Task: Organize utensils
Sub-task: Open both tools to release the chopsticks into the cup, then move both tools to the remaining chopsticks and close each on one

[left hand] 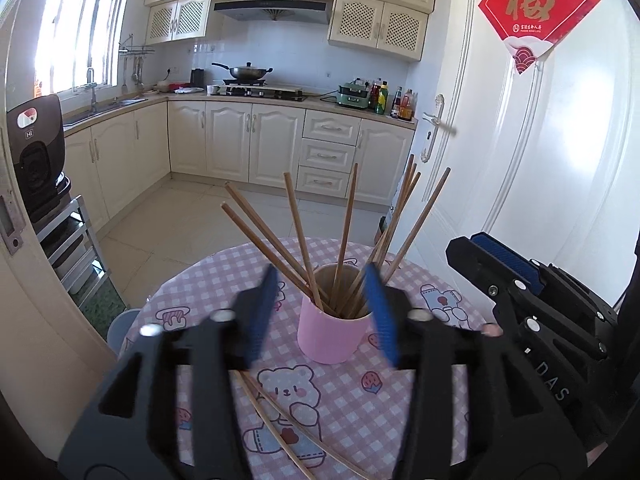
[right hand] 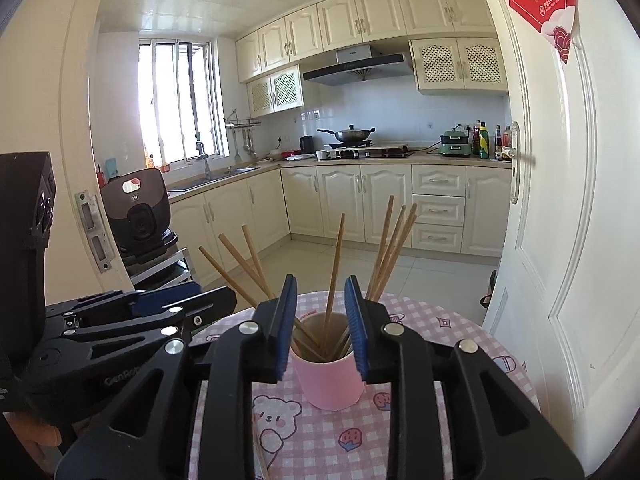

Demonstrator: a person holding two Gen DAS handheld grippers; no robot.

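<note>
A pink cup [left hand: 332, 336] stands upright on the round table and holds several wooden chopsticks [left hand: 298, 236] fanned outward. Two loose chopsticks [left hand: 276, 428] lie on the cloth in front of it. My left gripper [left hand: 324, 316] is open and empty, its blue pads [left hand: 264, 312] on either side of the cup, just short of it. In the right wrist view the cup [right hand: 328, 380] with chopsticks [right hand: 334, 276] stands just beyond my right gripper [right hand: 322, 324], which is open and empty. The right gripper also shows in the left wrist view [left hand: 520, 280].
The table wears a pink checked cloth with bear prints [left hand: 360, 396]. A white door [left hand: 560, 160] stands close on the right. A black appliance on a rack [left hand: 36, 160] is at the left. Kitchen cabinets [left hand: 248, 140] line the far wall.
</note>
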